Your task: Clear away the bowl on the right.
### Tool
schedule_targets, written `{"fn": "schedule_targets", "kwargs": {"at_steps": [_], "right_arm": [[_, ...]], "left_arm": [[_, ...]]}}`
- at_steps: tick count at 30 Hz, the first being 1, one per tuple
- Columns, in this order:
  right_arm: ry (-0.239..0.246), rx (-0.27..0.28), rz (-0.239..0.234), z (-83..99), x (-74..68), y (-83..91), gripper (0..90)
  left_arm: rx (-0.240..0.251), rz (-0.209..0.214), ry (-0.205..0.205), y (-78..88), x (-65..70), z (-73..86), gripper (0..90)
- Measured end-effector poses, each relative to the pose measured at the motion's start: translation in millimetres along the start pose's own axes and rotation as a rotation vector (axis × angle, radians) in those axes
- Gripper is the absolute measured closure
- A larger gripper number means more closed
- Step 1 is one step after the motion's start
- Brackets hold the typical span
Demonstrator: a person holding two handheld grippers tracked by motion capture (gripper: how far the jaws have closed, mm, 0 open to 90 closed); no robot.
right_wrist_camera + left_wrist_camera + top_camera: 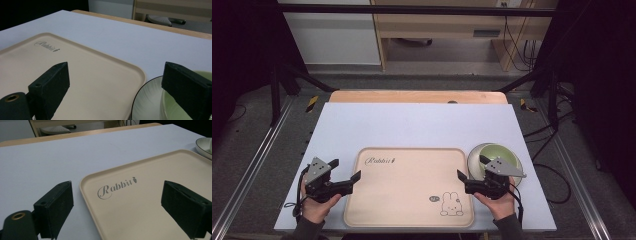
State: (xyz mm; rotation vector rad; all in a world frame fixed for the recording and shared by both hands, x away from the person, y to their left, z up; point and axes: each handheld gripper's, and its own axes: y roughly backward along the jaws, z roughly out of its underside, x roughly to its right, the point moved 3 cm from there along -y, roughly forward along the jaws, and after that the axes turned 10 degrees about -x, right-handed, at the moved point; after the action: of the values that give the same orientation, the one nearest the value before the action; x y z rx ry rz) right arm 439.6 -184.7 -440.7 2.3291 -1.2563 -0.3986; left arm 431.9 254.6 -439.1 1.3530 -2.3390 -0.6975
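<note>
A beige tray [409,200] printed with "Rabbit" and a small rabbit drawing lies at the table's near middle. My left gripper [345,170] is at the tray's left edge, open, one jaw over the table and one over the tray [150,195]. In its own view the left gripper [117,210] has nothing between its jaws. My right gripper [472,168] is at the tray's right edge, also open. In the right gripper view the right gripper [115,87] straddles the tray [87,75] rim, its outer jaw over a green bowl [170,110].
The green bowl [497,150] sits on a pale dark-rimmed plate [475,159] just right of the tray. A pale sheet [412,125] covers the table, with a wooden strip [417,96] along the far edge. Black frame legs and cables stand on the floor beyond.
</note>
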Motion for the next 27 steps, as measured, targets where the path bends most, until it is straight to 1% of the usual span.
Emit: {"fn": "schedule_targets", "kwargs": {"at_steps": [13, 27], "right_arm": [[-0.002, 0.011, 0.025, -0.4, 5.7, 7.5, 8.0], [-0.013, 0.014, 0.064, -1.7, 16.3, 17.9, 8.0]], "left_arm": [[-0.006, -0.005, -0.003, -1.6, -0.3, 2.2, 10.5], [-0.007, -0.009, -0.002, -1.3, -1.2, 2.7, 10.6]]}}
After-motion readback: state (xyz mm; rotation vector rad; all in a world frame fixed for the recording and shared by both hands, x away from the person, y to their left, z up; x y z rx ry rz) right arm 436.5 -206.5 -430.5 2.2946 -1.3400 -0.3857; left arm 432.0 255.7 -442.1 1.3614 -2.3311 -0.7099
